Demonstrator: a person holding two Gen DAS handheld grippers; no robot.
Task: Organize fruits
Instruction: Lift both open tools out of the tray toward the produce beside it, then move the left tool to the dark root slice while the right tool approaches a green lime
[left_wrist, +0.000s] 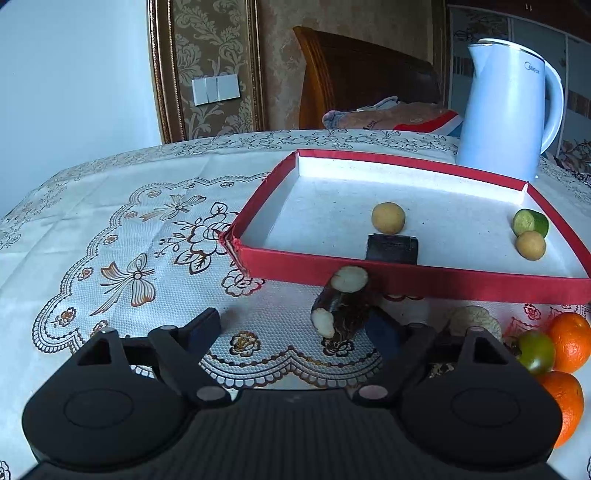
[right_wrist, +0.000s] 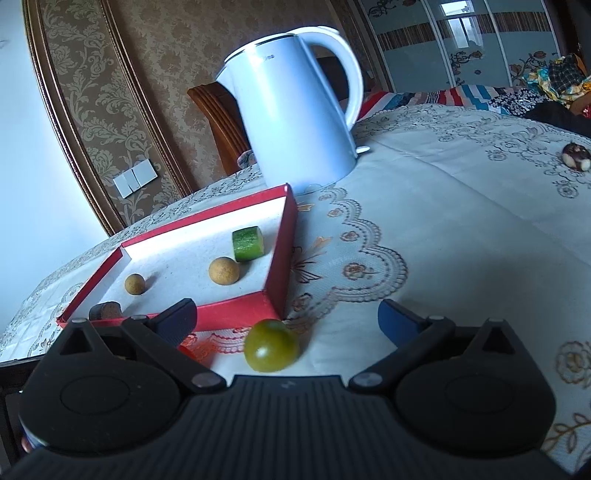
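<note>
A red tray with a white floor holds two tan round fruits, a green cucumber piece and a dark chunk. A dark sugarcane piece lies on the tablecloth just before the tray, between my left gripper's open fingers, nearer the right one. My right gripper is open around a green tomato lying on the cloth beside the tray's corner.
A white kettle stands behind the tray. Two oranges, a green tomato and a pale lumpy item lie at the left view's right edge. A dark nut-like item lies far right. A chair stands behind the table.
</note>
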